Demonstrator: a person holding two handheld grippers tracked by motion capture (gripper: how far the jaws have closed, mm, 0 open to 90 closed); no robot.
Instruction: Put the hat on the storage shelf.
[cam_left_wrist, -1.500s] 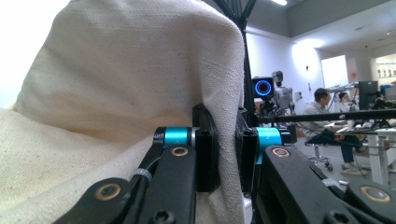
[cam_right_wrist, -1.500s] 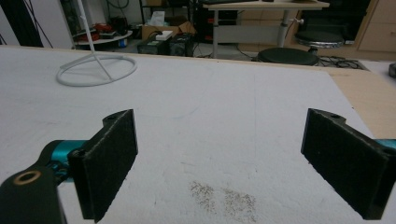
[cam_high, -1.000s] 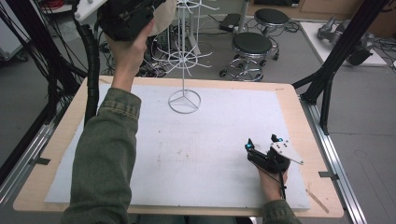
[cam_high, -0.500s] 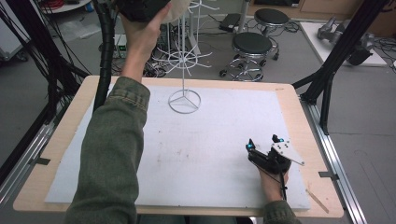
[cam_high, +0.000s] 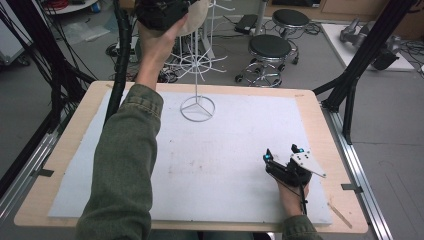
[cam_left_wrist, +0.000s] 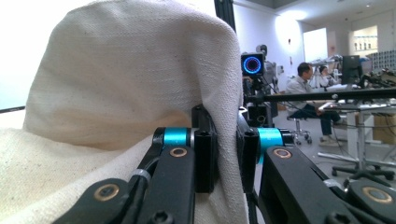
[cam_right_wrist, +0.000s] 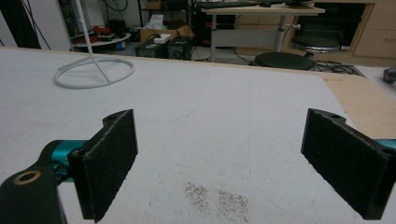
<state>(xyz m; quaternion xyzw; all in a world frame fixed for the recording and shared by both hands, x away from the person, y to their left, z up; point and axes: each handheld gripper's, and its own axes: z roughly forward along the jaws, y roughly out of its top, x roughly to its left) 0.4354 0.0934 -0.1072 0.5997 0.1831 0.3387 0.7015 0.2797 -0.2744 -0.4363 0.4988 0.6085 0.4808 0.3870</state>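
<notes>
A: Left gripper (cam_high: 162, 12) is way up at twelve o'clock in the high view, lifted above the far edge of the table (cam_high: 65, 145), and its jaws are pinched tight together on a fold of cream cloth (cam_left_wrist: 130, 79).

B: Confirmed from the left gripper view: the cloth billows up over both black jaws and a pleat runs straight down between them. That's a proper clamp.

A: In the high view the cloth (cam_high: 192, 17) peeks out at the gripper's three o'clock side, right by the top of the white wire stand (cam_high: 197, 107).

B: The stand's ring base sits on the white mat (cam_high: 210, 170) just beyond centre, toward twelve o'clock, with spokes fanning out higher up the pole.

A: Right gripper (cam_high: 282, 156)?

B: Resting low at about four o'clock on the mat, jaws spread wide apart, nothing between them. The right gripper view shows bare mat (cam_right_wrist: 224, 135) between the pads (cam_right_wrist: 109, 163), with the stand's ring (cam_right_wrist: 93, 72) off at eleven o'clock.
</notes>
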